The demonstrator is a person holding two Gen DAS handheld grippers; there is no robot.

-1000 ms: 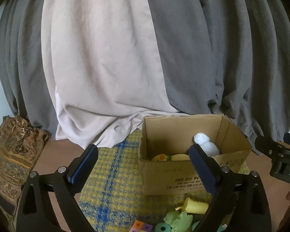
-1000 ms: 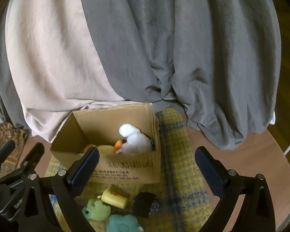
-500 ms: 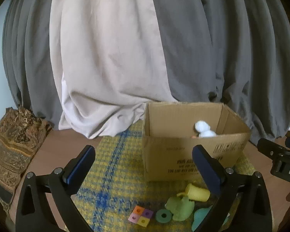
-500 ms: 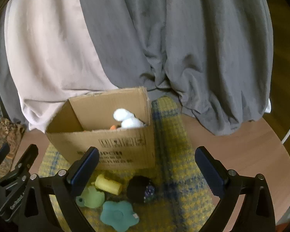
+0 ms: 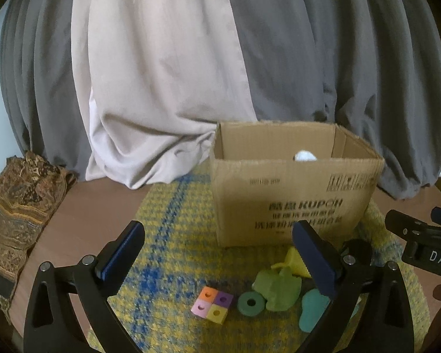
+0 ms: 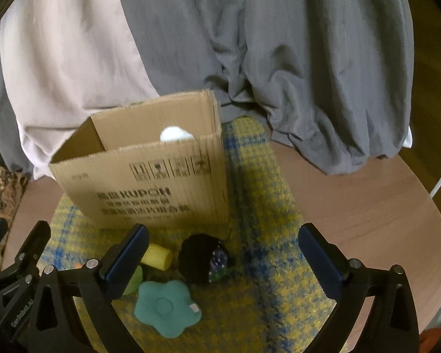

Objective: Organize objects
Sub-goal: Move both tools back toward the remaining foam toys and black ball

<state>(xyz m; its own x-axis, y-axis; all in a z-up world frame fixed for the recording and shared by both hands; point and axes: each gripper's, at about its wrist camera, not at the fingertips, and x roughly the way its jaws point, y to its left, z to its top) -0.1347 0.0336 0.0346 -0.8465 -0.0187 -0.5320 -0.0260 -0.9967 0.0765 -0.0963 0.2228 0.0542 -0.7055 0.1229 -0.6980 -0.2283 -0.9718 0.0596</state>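
Observation:
An open cardboard box [image 5: 294,200] [image 6: 150,188] stands on a yellow and blue plaid mat [image 5: 173,253]; a white plush [image 5: 304,156] [image 6: 173,133] peeks over its rim. In front lie a four-coloured block [image 5: 212,304], a green ring [image 5: 250,303], a light green toy [image 5: 279,289], a yellow cup [image 5: 294,261] [image 6: 157,256], a teal flower pad [image 6: 165,309] [image 5: 311,311] and a dark pouch [image 6: 204,261]. My left gripper [image 5: 219,257] is open and empty above the mat. My right gripper [image 6: 223,260] is open and empty over the pouch.
Grey and beige curtains [image 5: 191,58] hang behind the box. A patterned brown cloth [image 5: 17,206] lies at the table's left edge. The round wooden table [image 6: 352,200] shows bare at the right. The other gripper shows at each view's side [image 5: 423,241].
Both grippers have pulled back from the box and lowered toward the toys in front. The box now shows its front face, and more toys are in view. Both stay open.

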